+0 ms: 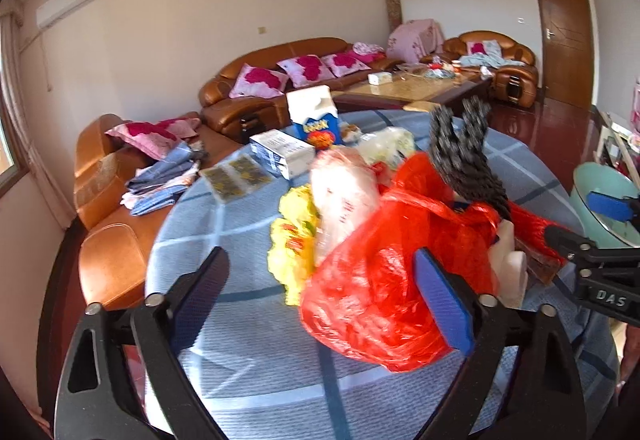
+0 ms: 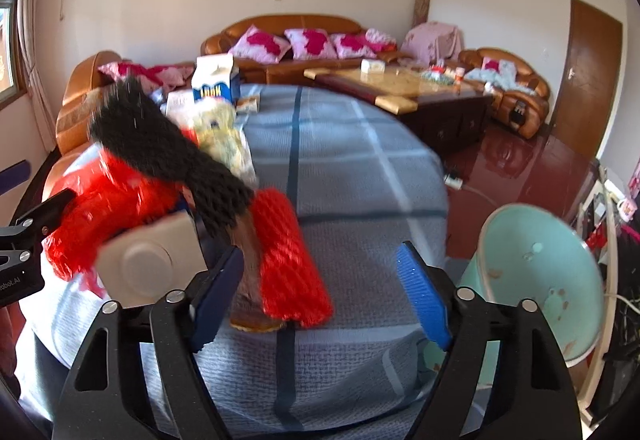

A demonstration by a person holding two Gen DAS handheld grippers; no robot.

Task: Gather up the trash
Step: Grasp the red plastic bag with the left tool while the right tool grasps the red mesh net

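A pile of trash lies on the round table with a blue checked cloth (image 1: 248,360). My left gripper (image 1: 324,296) is open; a crumpled red plastic bag (image 1: 380,280) lies against its right pad, with a yellow wrapper (image 1: 292,240) and a clear plastic bag (image 1: 344,191) beyond. My right gripper (image 2: 320,296) is open around a red foam net (image 2: 292,260) and a brown scrap (image 2: 248,280) beside its left pad. A black foam net (image 2: 168,143), a white square piece (image 2: 148,260) and the red bag (image 2: 100,199) lie left of it. Each gripper shows at the other view's edge (image 1: 588,217) (image 2: 38,191).
A teal basin (image 2: 540,280) stands off the table's right edge. At the table's far side are a milk carton (image 1: 316,115), a white box (image 1: 280,155) and blister packs (image 1: 236,179). Brown sofas (image 1: 280,79) and a coffee table (image 2: 400,87) fill the room behind.
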